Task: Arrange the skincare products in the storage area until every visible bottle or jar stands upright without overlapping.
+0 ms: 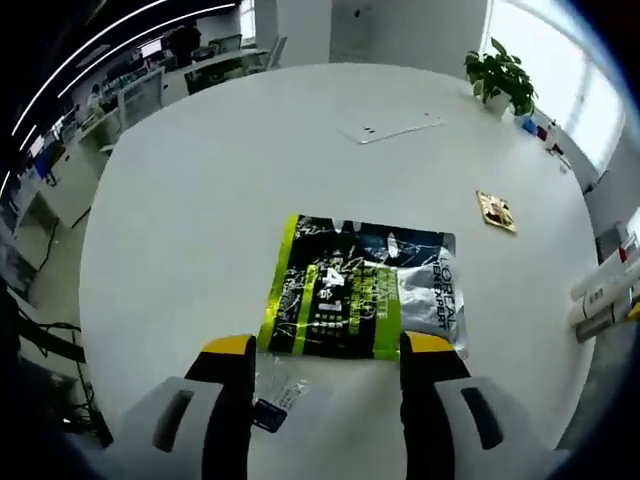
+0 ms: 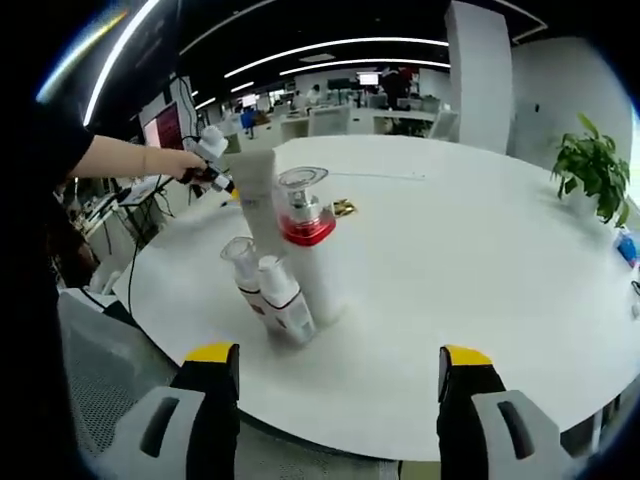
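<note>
The left claw [image 1: 328, 352] hangs over the round white tabletop [image 1: 220, 190] with its two yellow-tipped jaws spread wide and nothing between them. Just ahead of those jaws lies a flat skincare sachet pack [image 1: 360, 285], black, green and silver, its near edge right at the jaw tips; whether it touches them cannot be told. A small clear wrapper with a blue tag [image 1: 272, 405] lies between the jaws, close to the left one. Further ahead and to the right sits a small gold square item [image 1: 496, 211], and well beyond it a potted plant [image 1: 500, 75] at the far rim. A flat sheet [image 1: 390, 126] rests far ahead. At the right edge of the left gripper view, white tubes [image 1: 605, 290] poke in.

The right claw [image 2: 338, 360] is also wide open and empty, held at the near rim of the tabletop. Ahead and slightly left of it stands a tight cluster: a tall white bottle with a red collar and clear cap [image 2: 310, 245], two small white pump bottles [image 2: 270, 290] leaning in front of it, and a tall white tube [image 2: 258, 195] behind. Further left a person's hand [image 2: 170, 160] holds the other claw near the tube's top
</note>
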